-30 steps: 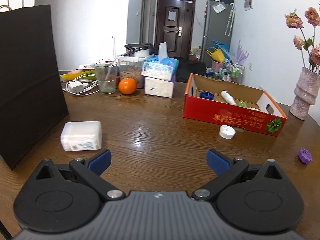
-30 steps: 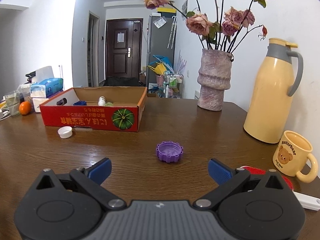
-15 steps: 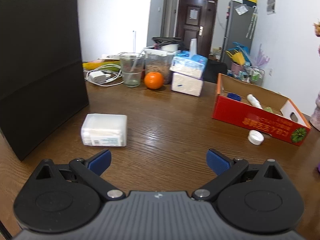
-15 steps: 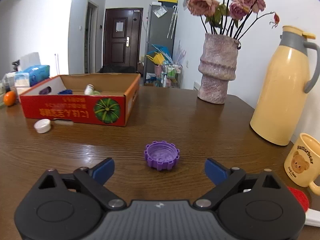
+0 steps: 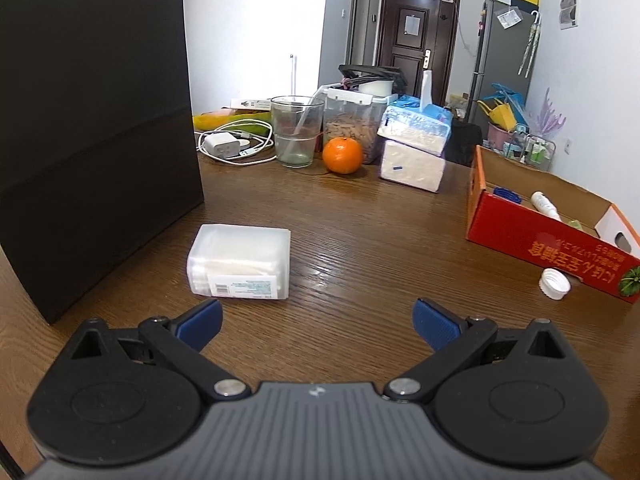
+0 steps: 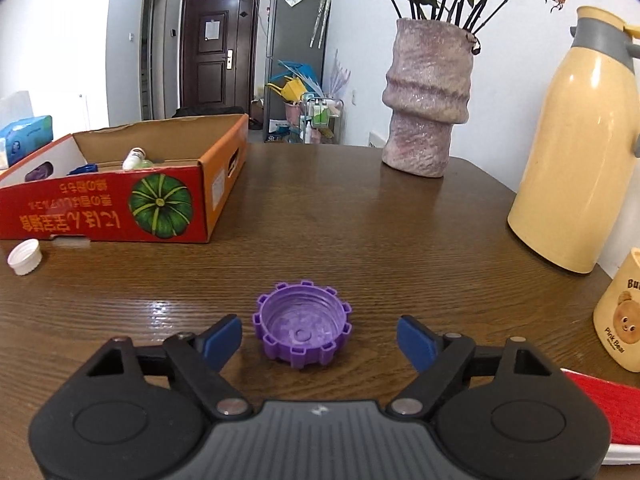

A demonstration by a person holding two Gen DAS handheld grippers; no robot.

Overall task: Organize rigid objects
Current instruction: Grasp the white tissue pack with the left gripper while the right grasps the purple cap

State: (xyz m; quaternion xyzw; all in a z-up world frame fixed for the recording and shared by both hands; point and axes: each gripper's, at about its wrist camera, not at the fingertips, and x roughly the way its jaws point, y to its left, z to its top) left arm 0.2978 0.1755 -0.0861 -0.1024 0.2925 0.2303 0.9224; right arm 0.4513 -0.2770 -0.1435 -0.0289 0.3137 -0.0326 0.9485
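Wooden table (image 6: 360, 216) holds a red box (image 6: 120, 216) already containing a bottle (image 6: 134, 158) and blue cap (image 6: 82, 169). Purple cap (image 6: 302, 324) lies between the right gripper's (image 6: 319, 338) closing jaws, untouched. Left gripper (image 5: 316, 318) gapes wide near a clear case (image 5: 240, 262). White cap (image 6: 25, 257) waits beside the box.

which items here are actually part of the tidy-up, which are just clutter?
In play: purple cap, between the closing right gripper jaws, not yet touched; white cap; plastic box ahead of the open left gripper; red carton.

Clutter: vase, flask, mug, orange, glass, charger, black bag.
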